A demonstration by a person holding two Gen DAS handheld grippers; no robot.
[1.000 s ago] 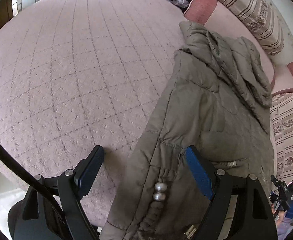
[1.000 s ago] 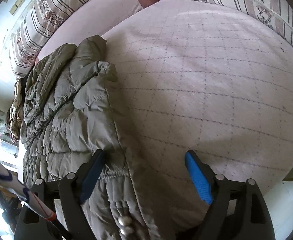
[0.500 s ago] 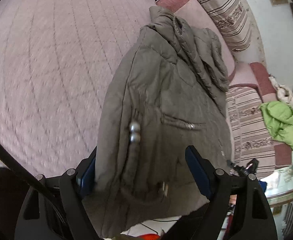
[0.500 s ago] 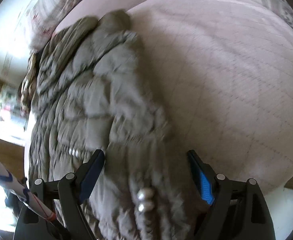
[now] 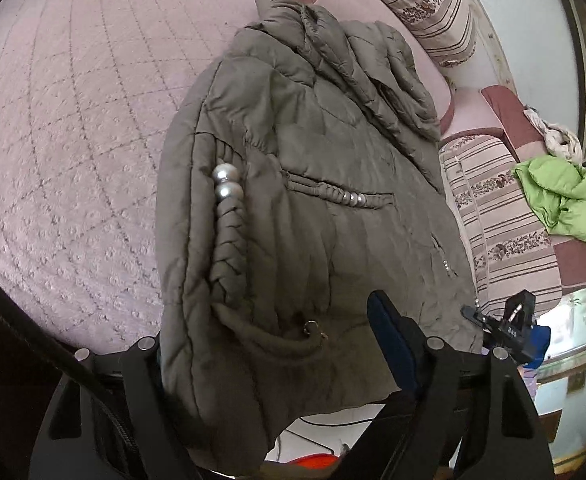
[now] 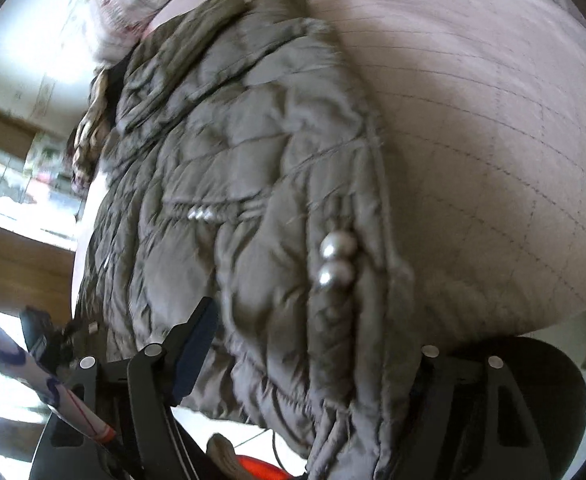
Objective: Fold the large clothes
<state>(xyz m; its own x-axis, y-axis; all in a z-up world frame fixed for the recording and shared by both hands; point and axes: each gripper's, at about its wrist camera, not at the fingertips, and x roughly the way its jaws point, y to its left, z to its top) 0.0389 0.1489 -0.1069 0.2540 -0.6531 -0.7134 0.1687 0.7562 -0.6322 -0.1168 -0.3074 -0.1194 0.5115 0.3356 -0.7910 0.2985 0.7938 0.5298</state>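
Note:
An olive quilted jacket [image 5: 313, 184] with pearl beads [image 5: 225, 184] lies on a pink quilted bed cover [image 5: 73, 128]. Its hem hangs over the bed's near edge. My left gripper [image 5: 277, 340] stands wide open around the hem; the blue right pad [image 5: 389, 332] shows and the left pad is hidden by fabric. In the right wrist view the jacket [image 6: 253, 184] fills the middle, blurred. My right gripper [image 6: 305, 340] is also open around the hem, its left pad [image 6: 197, 344] visible and its right pad covered by cloth.
Striped cushions [image 5: 493, 216] and a pink sofa arm [image 5: 509, 116] stand to the right, with a green garment [image 5: 561, 196] on them. The other gripper's tip [image 5: 513, 328] shows at the right. The floor lies below the bed edge.
Both grippers have moved in over the jacket's hem, which now lies between their open fingers. The jacket's lower edge has slid toward the bed's edge and hangs over it.

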